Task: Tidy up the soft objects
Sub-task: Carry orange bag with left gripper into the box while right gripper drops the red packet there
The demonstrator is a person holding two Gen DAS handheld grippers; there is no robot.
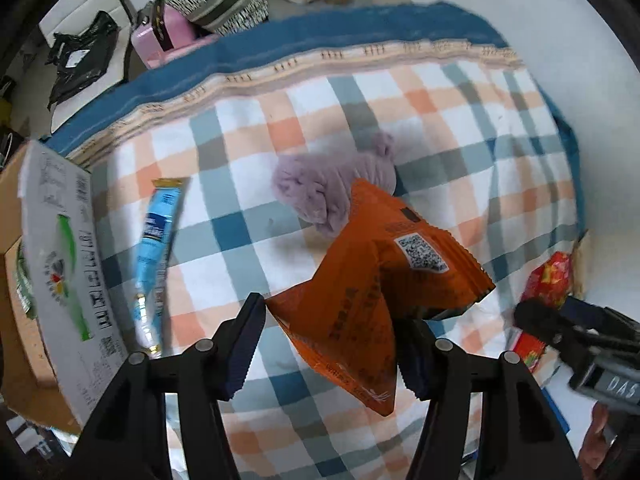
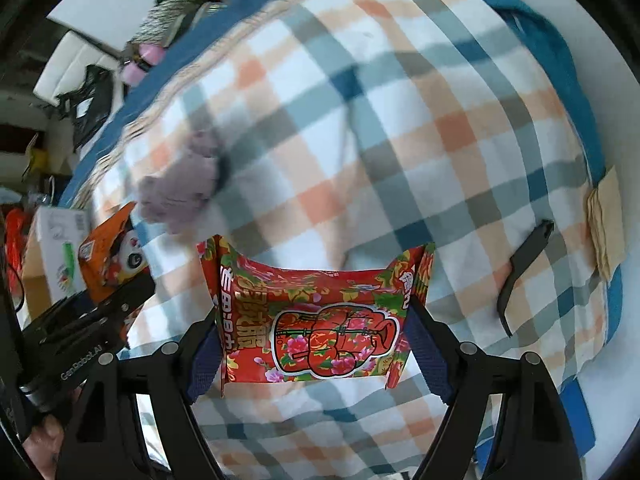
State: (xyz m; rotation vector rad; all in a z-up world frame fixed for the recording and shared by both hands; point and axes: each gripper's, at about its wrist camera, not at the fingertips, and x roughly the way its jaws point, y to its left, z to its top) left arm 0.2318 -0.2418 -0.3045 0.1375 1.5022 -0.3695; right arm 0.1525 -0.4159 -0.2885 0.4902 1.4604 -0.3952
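I am gripping a crinkly orange foil snack packet (image 1: 376, 304) in my left tool (image 1: 332, 344), pinched across its light, slippery body; my right tool (image 2: 316, 344) is clamping a red floral snack packet (image 2: 316, 320) by its side edges, both hanging above the checked cloth (image 2: 400, 140) on the table

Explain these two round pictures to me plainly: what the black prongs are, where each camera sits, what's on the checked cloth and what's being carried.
There is no robot here. A person holds a two-finger gripper in each hand, and a fisheye camera on each looks along its fingers.

The left wrist view shows the left gripper pinching an orange snack packet. The right wrist view shows the right gripper clamped on a red flowered packet.

Below them a checked cloth carries a purple plush toy, a blue sachet and a dark flat tool. A white cardboard box sits at its left edge.
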